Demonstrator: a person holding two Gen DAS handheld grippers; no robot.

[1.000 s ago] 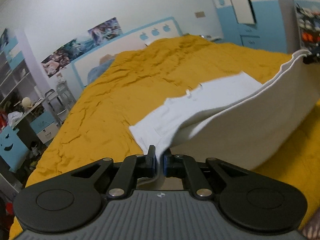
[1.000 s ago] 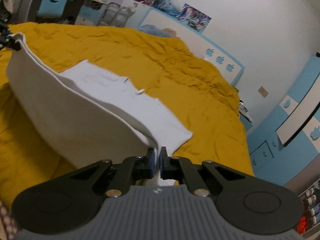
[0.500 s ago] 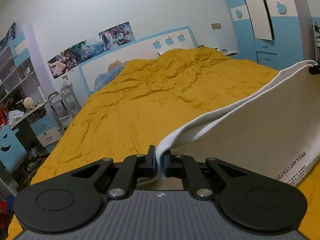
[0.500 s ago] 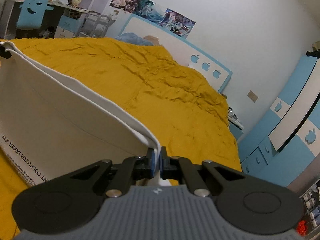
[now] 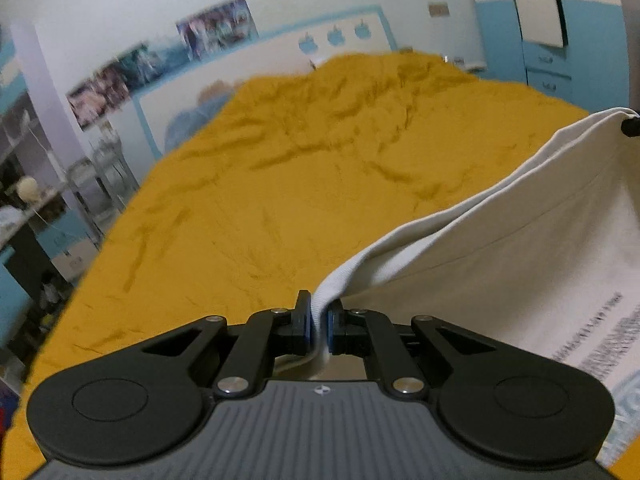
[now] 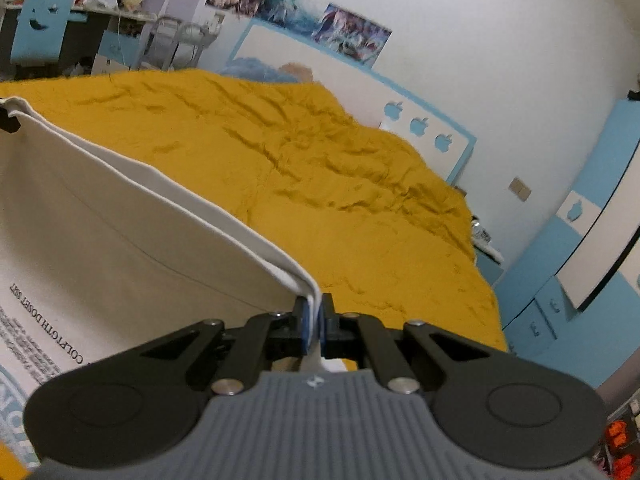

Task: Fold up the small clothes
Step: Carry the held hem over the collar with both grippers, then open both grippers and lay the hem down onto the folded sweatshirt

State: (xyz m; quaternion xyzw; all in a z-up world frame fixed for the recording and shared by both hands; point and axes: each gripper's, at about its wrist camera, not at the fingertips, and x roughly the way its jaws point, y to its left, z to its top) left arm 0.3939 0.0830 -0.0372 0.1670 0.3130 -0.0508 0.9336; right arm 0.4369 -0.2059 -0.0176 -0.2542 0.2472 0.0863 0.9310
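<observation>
Each claw, left point(image 5: 319, 322) and right point(image 6: 315, 322), pinched a corner of the white printed garment point(image 5: 500, 264), stretched doubled between them above the bed's rumpled mustard cover point(image 5: 280, 184)

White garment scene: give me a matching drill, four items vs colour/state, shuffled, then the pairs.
Items:
1. white garment
2. bedspread
3. left gripper
4. wardrobe

States:
A. mustard yellow, wrinkled
B. blue with white panels
C. hanging stretched between both grippers
D. jaws shut on a ribbed garment edge

Pairs: 1-C, 2-A, 3-D, 4-B
</observation>
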